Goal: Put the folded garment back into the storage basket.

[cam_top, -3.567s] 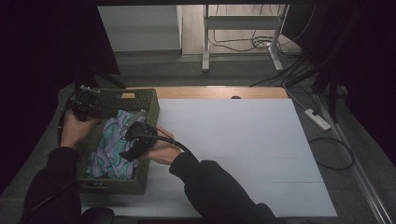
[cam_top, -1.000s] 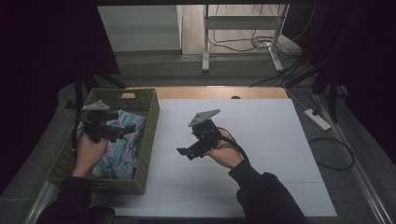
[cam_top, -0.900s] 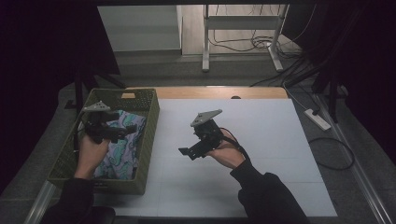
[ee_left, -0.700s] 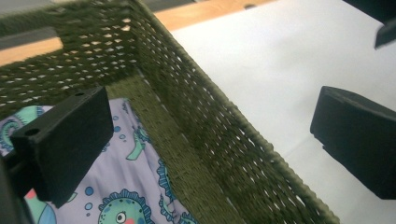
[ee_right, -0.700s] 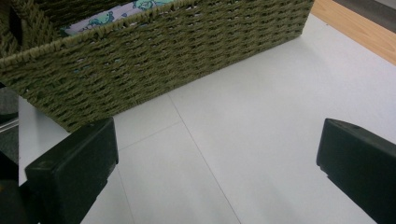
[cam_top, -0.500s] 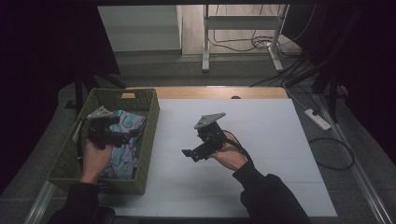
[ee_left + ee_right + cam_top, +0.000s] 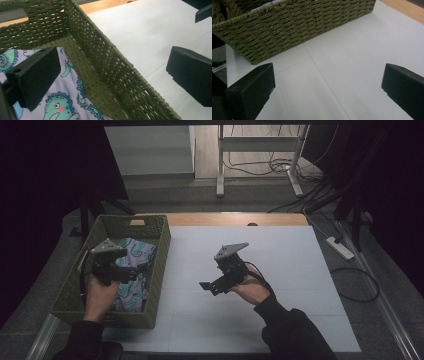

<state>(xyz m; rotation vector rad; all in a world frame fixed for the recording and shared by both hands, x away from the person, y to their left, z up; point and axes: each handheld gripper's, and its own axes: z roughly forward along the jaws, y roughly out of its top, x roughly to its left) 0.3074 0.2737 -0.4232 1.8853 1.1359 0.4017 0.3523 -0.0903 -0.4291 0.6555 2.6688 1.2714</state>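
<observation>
An olive woven basket [image 7: 157, 265] stands at the table's left with a lilac cloth printed with teal creatures [image 7: 134, 255] lying inside. My left gripper [image 7: 140, 269] hovers over the basket, open and holding nothing. In the left gripper view its jaws [image 7: 112, 77] straddle the basket's near wall [image 7: 107, 70], one jaw above the cloth [image 7: 62, 107], the other above the white table. My right gripper [image 7: 209, 287] is held over the middle of the white table, open and empty. In the right gripper view it [image 7: 327, 92] faces the basket's outer side [image 7: 294, 27].
A white sheet [image 7: 280, 250] covers the table, with a wooden strip [image 7: 235, 218] showing along the back edge. A power strip [image 7: 340, 247] and cables lie on the floor to the right. A metal stand [image 7: 220, 165] is behind the table.
3.6 s ago both grippers were over the cloth in the basket. The right gripper has since come out over the white table and drifted slightly right. The left stays over the basket.
</observation>
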